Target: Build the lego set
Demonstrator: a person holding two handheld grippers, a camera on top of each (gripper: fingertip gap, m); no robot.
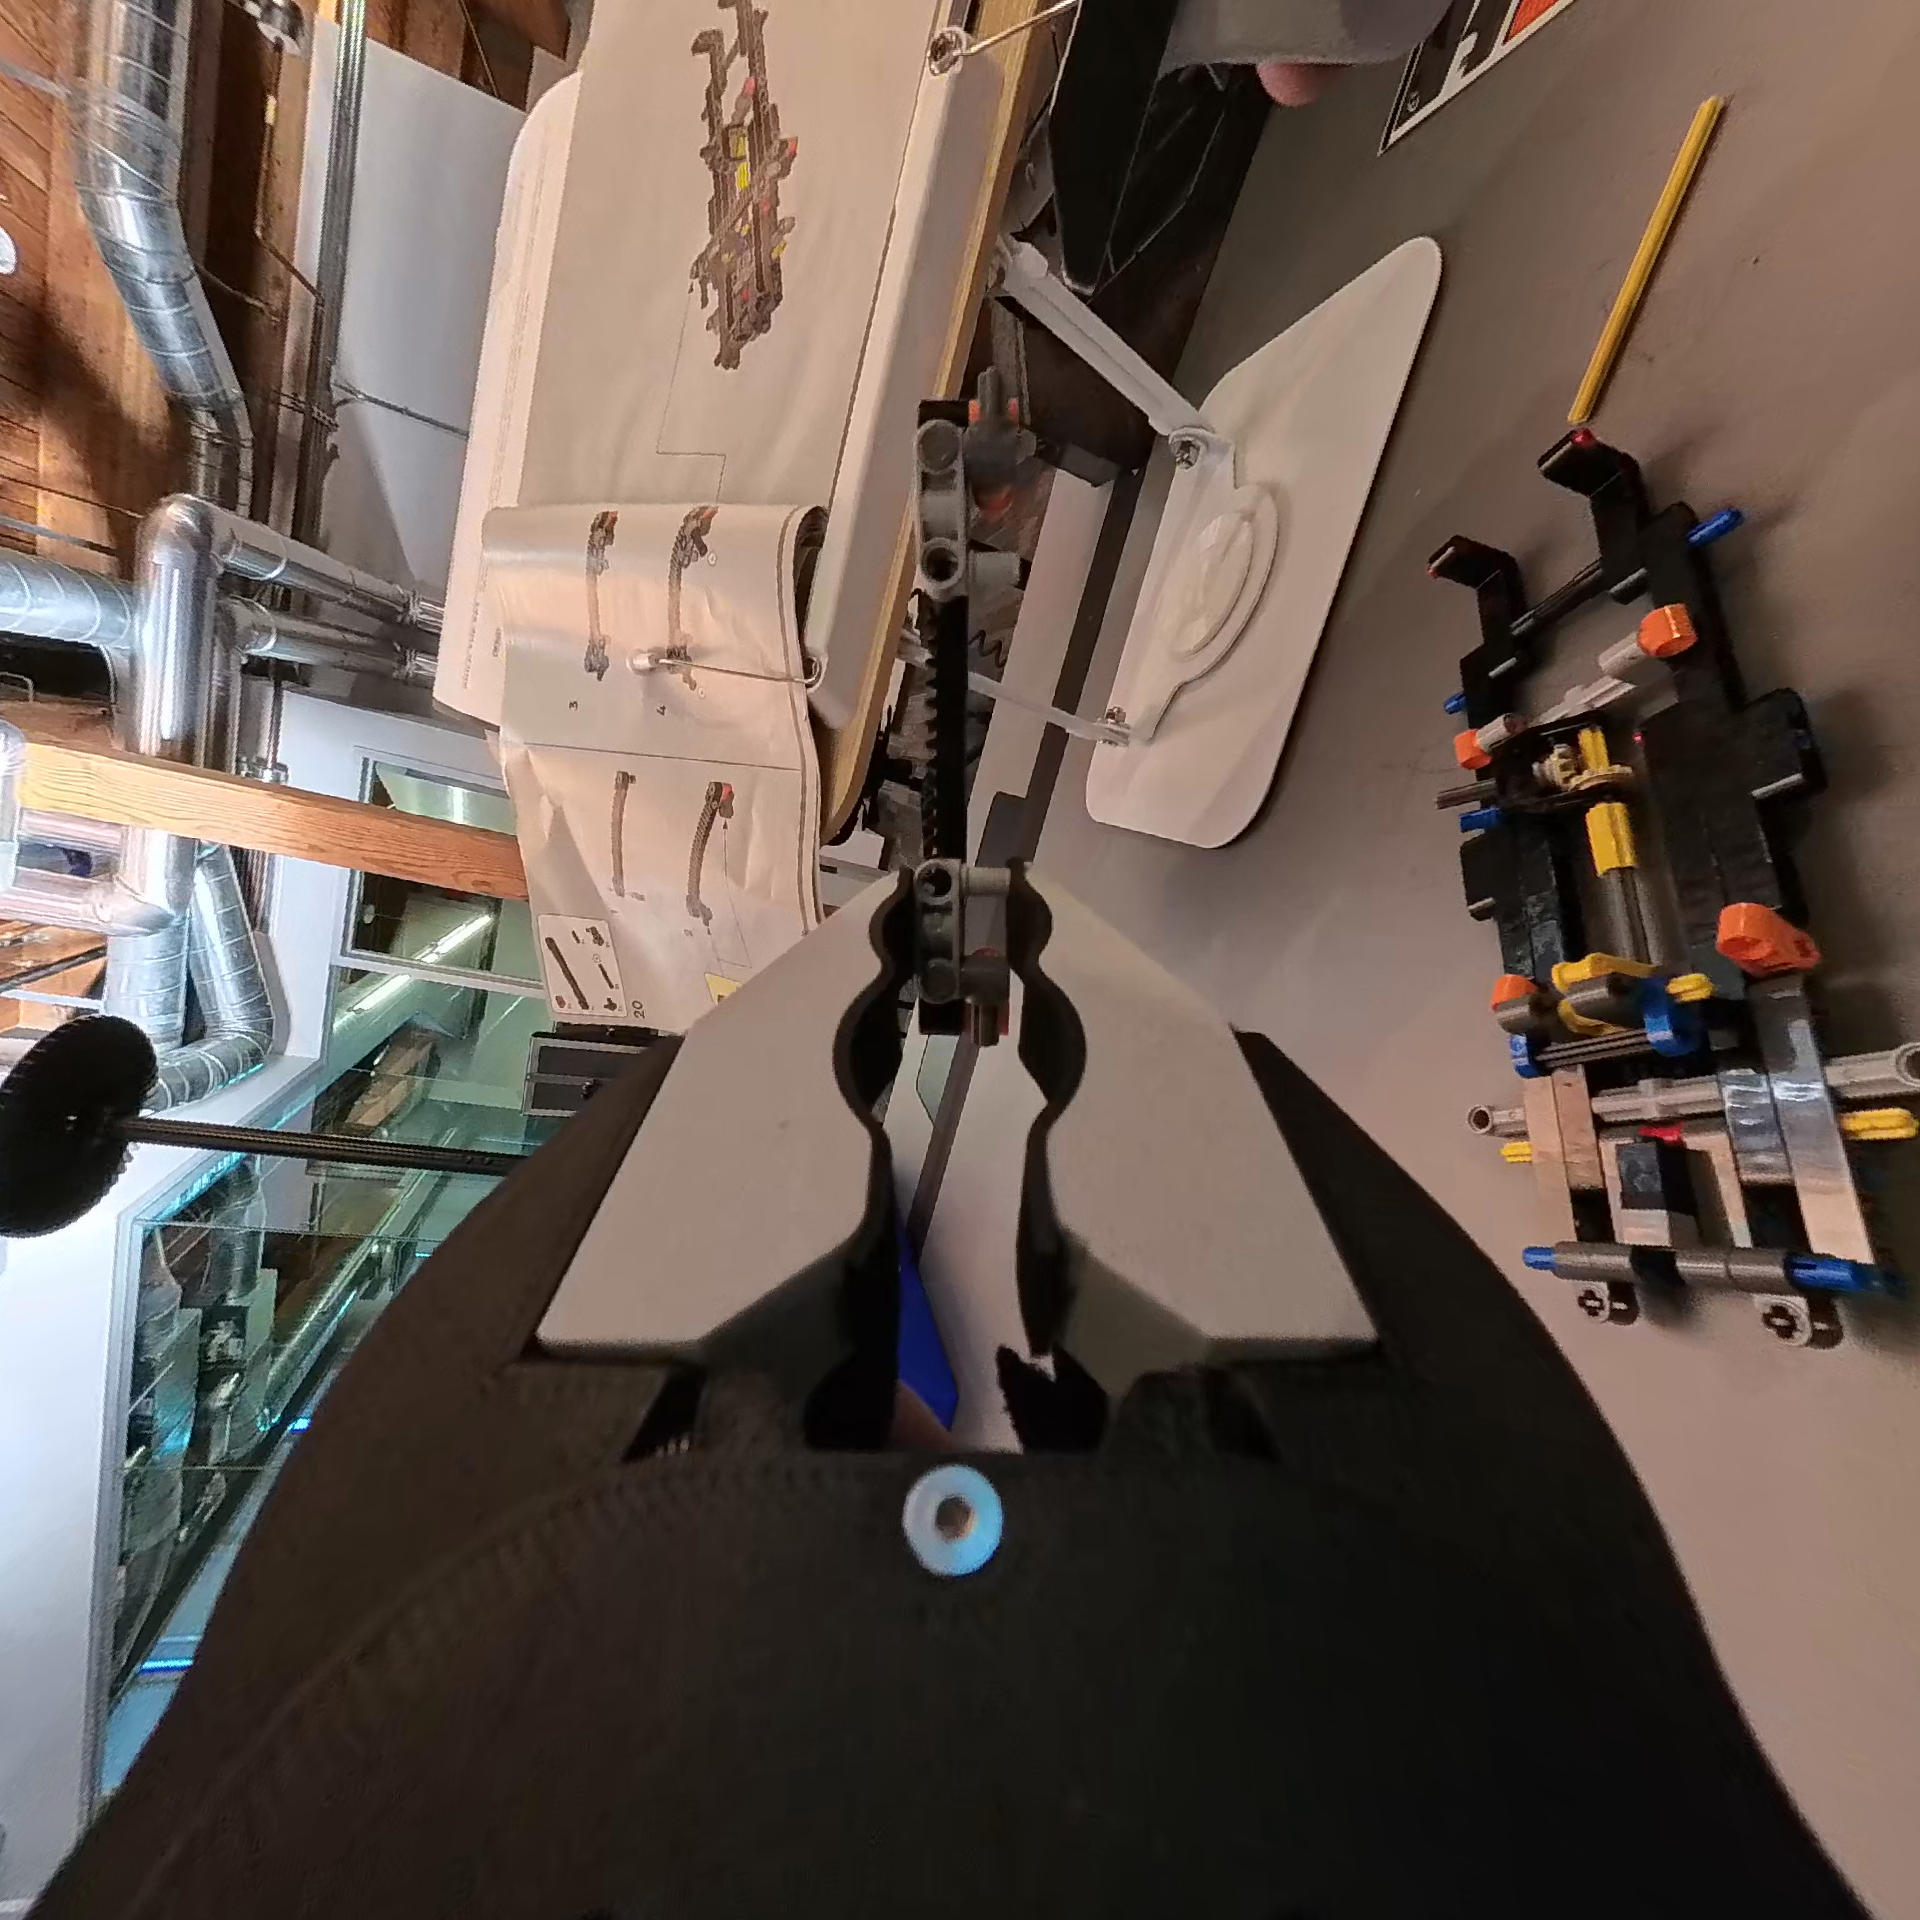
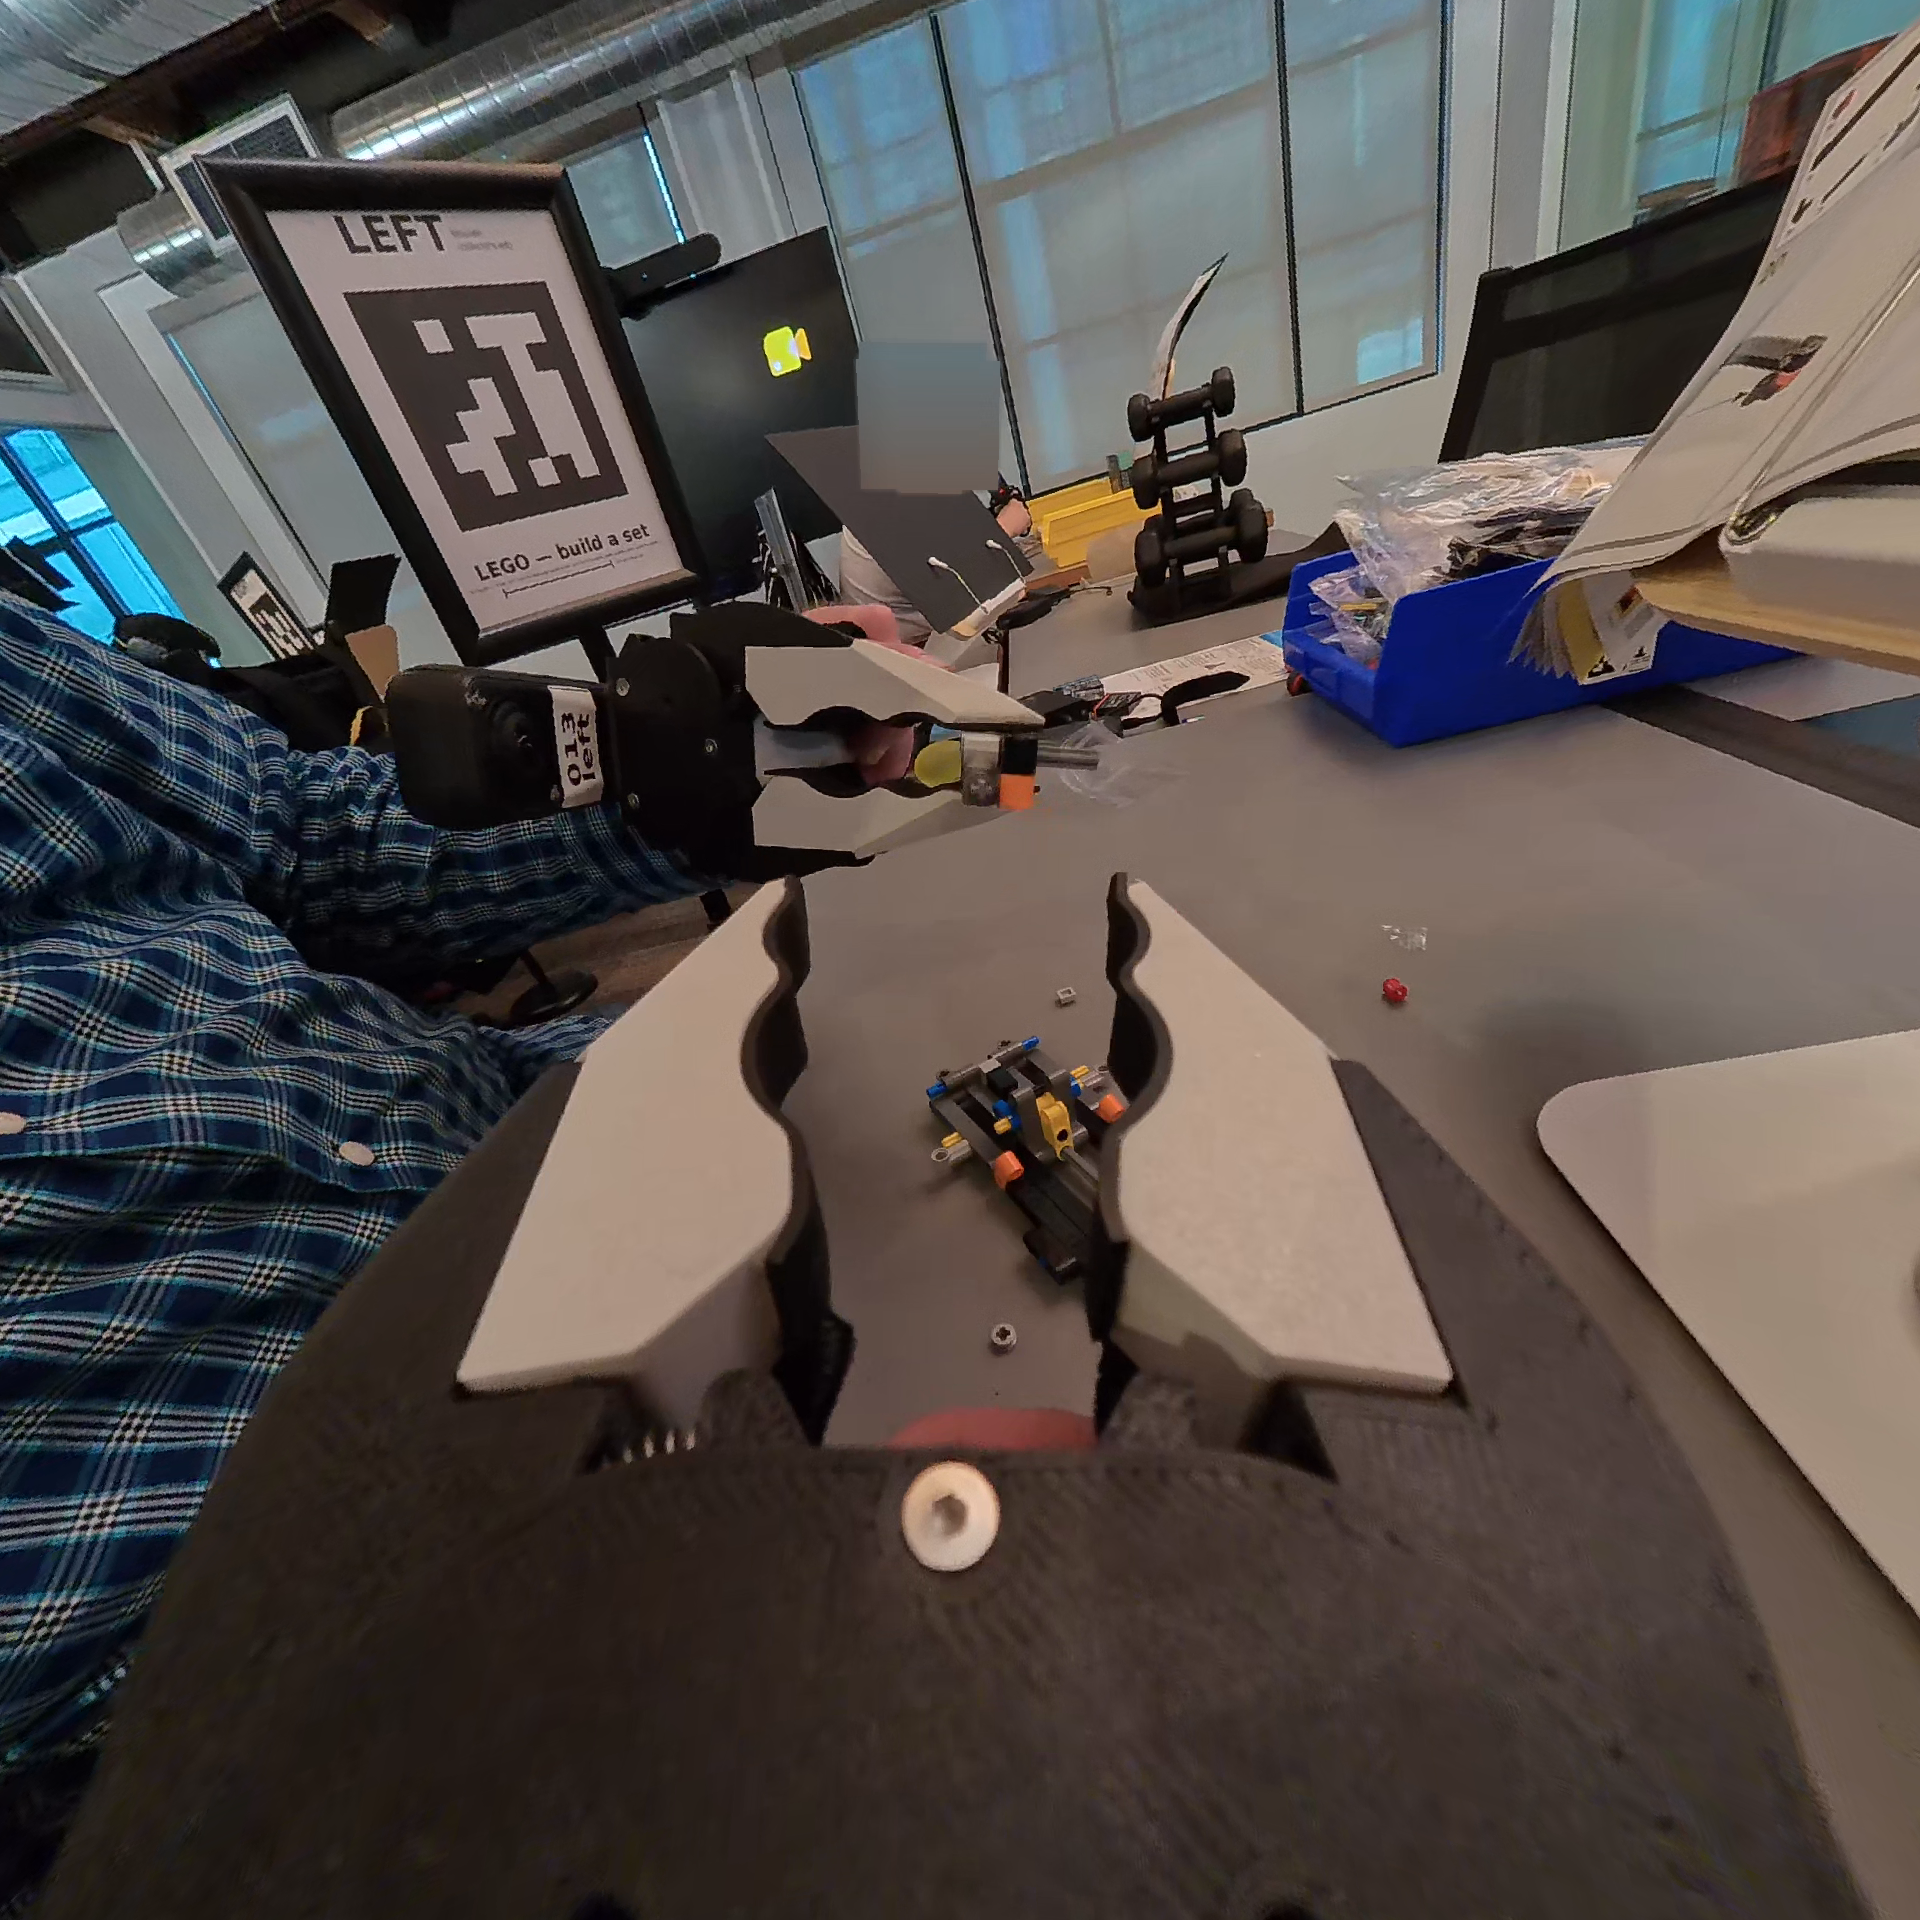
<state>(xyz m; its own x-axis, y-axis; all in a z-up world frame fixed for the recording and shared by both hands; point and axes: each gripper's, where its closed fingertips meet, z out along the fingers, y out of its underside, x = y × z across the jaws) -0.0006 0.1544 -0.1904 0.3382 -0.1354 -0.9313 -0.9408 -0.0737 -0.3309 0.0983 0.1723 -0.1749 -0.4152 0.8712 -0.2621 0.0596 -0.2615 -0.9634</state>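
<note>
While left gripper [image 1: 961,940] clamps subassembly [image 1: 958,727], right gripper [image 2: 956,997] open

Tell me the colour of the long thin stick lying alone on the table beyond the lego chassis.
Yellow. The long thin plastic stick shows best in the left wrist view.

Each gripper [image 2: 956,925] is presenting grey scalloped fingers [image 2: 665,1122] on a black printed body. A white screw [image 2: 950,1512] is sitting centrally. The person is wearing a blue plaid sleeve [image 2: 208,935].

Chassis [image 2: 1029,1132] rear hidden, seemingly behind right finger [image 2: 1226,1174].
</note>
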